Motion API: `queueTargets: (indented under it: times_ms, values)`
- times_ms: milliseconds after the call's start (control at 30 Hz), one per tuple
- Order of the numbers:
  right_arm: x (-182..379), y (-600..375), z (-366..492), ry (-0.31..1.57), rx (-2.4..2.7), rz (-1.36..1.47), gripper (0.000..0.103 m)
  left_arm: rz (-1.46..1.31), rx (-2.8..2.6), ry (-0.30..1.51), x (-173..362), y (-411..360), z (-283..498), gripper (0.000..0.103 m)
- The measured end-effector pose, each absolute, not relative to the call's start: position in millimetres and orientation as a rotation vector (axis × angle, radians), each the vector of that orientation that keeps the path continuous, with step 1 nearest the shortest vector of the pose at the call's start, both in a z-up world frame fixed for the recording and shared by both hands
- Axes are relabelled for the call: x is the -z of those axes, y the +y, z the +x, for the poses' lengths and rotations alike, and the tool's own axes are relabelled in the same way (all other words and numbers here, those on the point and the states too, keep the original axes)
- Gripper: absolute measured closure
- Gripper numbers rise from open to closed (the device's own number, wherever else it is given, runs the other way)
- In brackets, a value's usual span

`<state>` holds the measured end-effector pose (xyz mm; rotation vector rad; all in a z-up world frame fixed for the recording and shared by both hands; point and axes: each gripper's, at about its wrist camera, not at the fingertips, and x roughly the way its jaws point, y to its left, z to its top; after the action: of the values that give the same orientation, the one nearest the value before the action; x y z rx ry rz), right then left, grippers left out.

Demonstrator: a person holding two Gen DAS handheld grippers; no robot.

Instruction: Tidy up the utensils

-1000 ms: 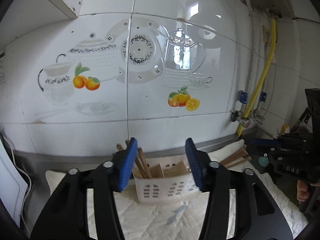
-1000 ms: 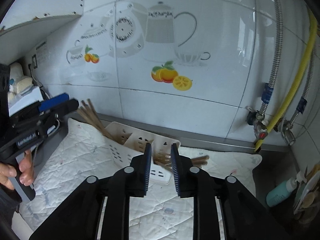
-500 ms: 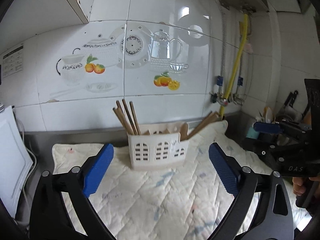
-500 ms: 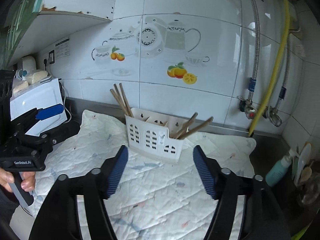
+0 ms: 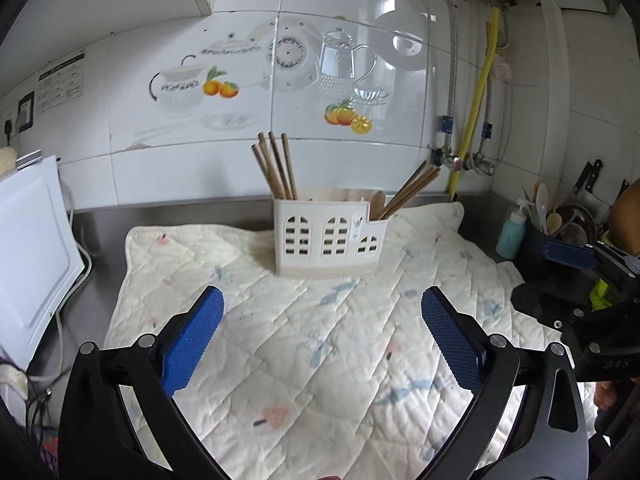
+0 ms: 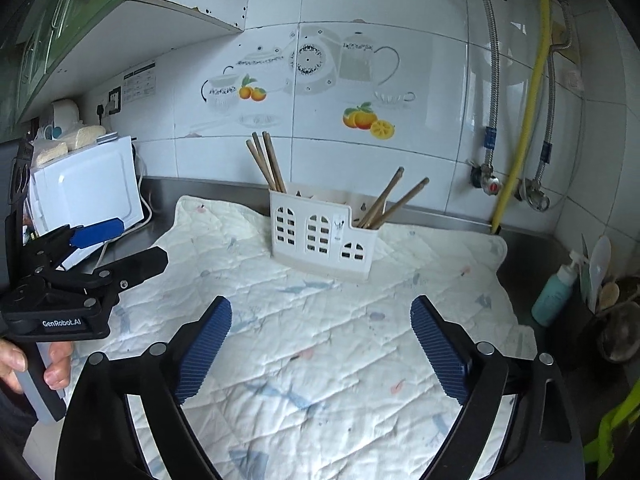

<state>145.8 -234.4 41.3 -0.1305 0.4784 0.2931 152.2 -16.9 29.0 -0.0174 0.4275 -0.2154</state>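
Note:
A white slotted utensil holder (image 5: 328,240) (image 6: 320,236) stands upright on a quilted cloth (image 5: 320,360) (image 6: 320,364) near the tiled wall. Several wooden chopsticks (image 5: 276,168) (image 6: 266,160) lean in its left compartment. More chopsticks (image 5: 412,188) (image 6: 394,198) and a wooden spoon (image 5: 377,202) lean in its low right compartment. My left gripper (image 5: 320,296) is open above the cloth, well short of the holder, with nothing between its blue pads. My right gripper (image 6: 320,304) is just as far back; its jaws are opening and hold nothing.
A white appliance (image 5: 32,240) (image 6: 84,192) stands left of the cloth. At the right are a teal bottle (image 5: 510,236) (image 6: 556,292) and a dark pot of kitchen tools (image 5: 560,220). A yellow hose (image 5: 476,120) and valves run down the wall behind.
Both grippers backed away from the holder and sank toward the cloth. Their jaws spread from narrow to wide. The holder and chopsticks now stand free of them.

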Motion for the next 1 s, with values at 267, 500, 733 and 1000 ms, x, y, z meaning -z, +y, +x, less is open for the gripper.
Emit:
queueTargets:
  times_ms: [267,500,733,1000]
  values:
    - [-28.8,-242.2,129.4,0.489,-0.286,-0.069,0.013,0.008,0.172,0.442,-21.0,-14.8,136.7,0.005]
    - [-23.8,-251.2,122.2,0.498,-0.278,-0.024,0.013,0.014,0.155,0.446,-17.4,-13.9,128.3,0.005]
    - [-18.6,-255.3,116.7,0.502,-0.262,-0.006,0.012,0.027,0.138,0.452,-12.7,-15.2,124.0,0.005]
    - [-13.8,-256.1,114.1,0.512,-0.251,0.001,0.012,0.023,0.123,0.469,-5.0,-9.8,122.5,0.005]
